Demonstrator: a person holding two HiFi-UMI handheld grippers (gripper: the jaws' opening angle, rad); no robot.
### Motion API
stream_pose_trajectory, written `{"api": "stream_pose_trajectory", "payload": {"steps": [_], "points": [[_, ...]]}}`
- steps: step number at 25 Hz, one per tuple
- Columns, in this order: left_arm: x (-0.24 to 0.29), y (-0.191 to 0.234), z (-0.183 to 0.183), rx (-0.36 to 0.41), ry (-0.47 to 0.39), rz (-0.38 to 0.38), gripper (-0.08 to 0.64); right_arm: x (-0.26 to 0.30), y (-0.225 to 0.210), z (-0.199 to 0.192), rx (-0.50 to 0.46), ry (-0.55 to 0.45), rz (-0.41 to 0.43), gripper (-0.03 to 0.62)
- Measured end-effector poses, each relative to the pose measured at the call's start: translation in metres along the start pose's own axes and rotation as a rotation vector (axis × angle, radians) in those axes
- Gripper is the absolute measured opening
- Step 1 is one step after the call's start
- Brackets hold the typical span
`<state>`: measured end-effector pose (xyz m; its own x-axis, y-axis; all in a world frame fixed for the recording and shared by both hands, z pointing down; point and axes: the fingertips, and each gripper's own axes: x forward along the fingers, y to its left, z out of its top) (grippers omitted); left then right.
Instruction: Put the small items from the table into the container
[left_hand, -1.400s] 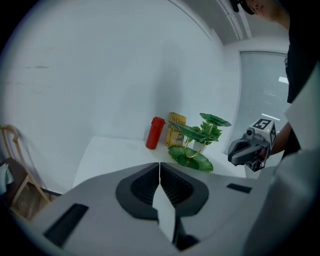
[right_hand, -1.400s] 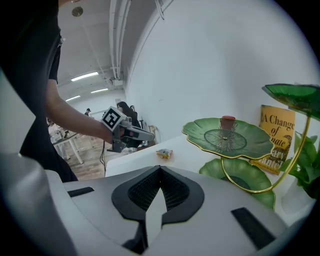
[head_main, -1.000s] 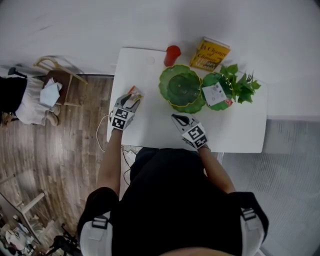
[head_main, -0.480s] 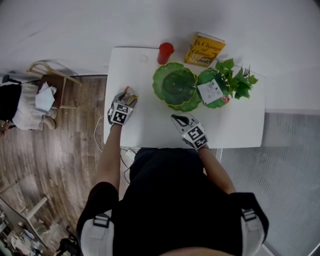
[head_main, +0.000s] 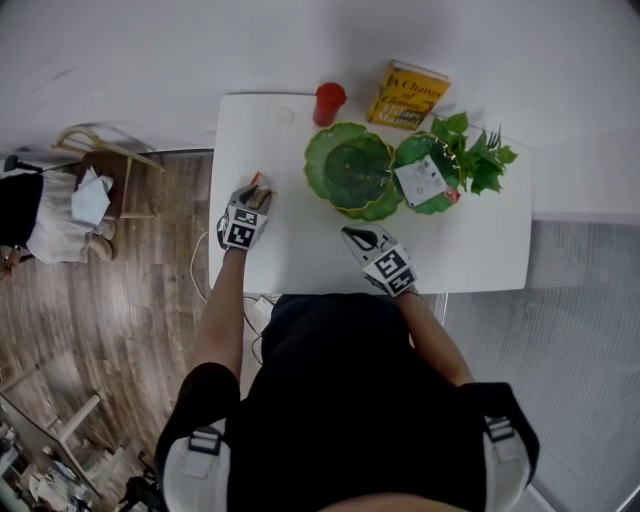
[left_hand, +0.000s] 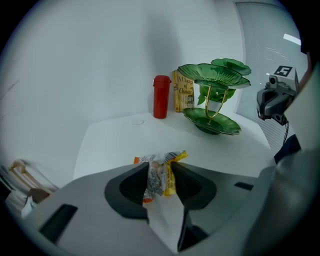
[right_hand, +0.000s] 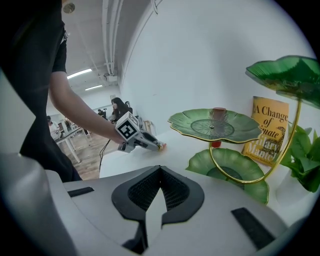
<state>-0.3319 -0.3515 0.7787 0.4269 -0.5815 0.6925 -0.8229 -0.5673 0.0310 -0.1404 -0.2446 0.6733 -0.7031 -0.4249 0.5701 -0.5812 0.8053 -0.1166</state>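
Observation:
A small snack packet (left_hand: 156, 161) in orange, yellow and white lies near the white table's (head_main: 300, 255) left edge, seen in the head view as a packet (head_main: 262, 182) peeking past the fingertips. My left gripper (left_hand: 161, 170) is low over it; its jaws are closing, and the pads press the packet from both sides. The container is a green leaf-shaped tiered stand (head_main: 352, 170) at the back middle, well to the right of the left gripper (head_main: 256, 193). My right gripper (head_main: 352, 235) hovers in front of the stand (right_hand: 212, 125), shut and with nothing in it.
A red cup (head_main: 329, 103) and a yellow book (head_main: 408, 95) stand behind the tiered stand, and a green plant (head_main: 470, 155) stands to its right. A wooden chair (head_main: 105, 160) with cloth is on the floor left of the table.
My left gripper has sunk onto the snack packet and its jaws have drawn in round it, hiding most of the packet in the head view. The right gripper has stayed put.

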Motion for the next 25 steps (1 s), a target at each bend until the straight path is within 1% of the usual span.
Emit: {"api": "stream_pose_trajectory", "payload": {"steps": [4,9,15,20,25], "points": [[-0.003,-0.001,0.001,0.003,-0.005,-0.002,0.119,0.002,0.001,0.003,-0.006,-0.004,0.003,0.021],[-0.007,-0.006,0.004,0.009,-0.019,-0.017,0.109,0.001,0.002,0.002,-0.008,-0.006,0.003,0.021],[-0.020,-0.014,0.021,0.010,-0.071,-0.022,0.106,-0.003,0.006,0.004,-0.011,-0.018,0.002,0.021],[-0.037,-0.028,0.045,0.008,-0.154,-0.018,0.106,-0.009,0.008,0.005,-0.013,-0.041,-0.011,0.021],[-0.070,-0.045,0.079,-0.047,-0.276,-0.010,0.106,-0.021,0.008,0.006,-0.009,-0.064,-0.036,0.021]]}}
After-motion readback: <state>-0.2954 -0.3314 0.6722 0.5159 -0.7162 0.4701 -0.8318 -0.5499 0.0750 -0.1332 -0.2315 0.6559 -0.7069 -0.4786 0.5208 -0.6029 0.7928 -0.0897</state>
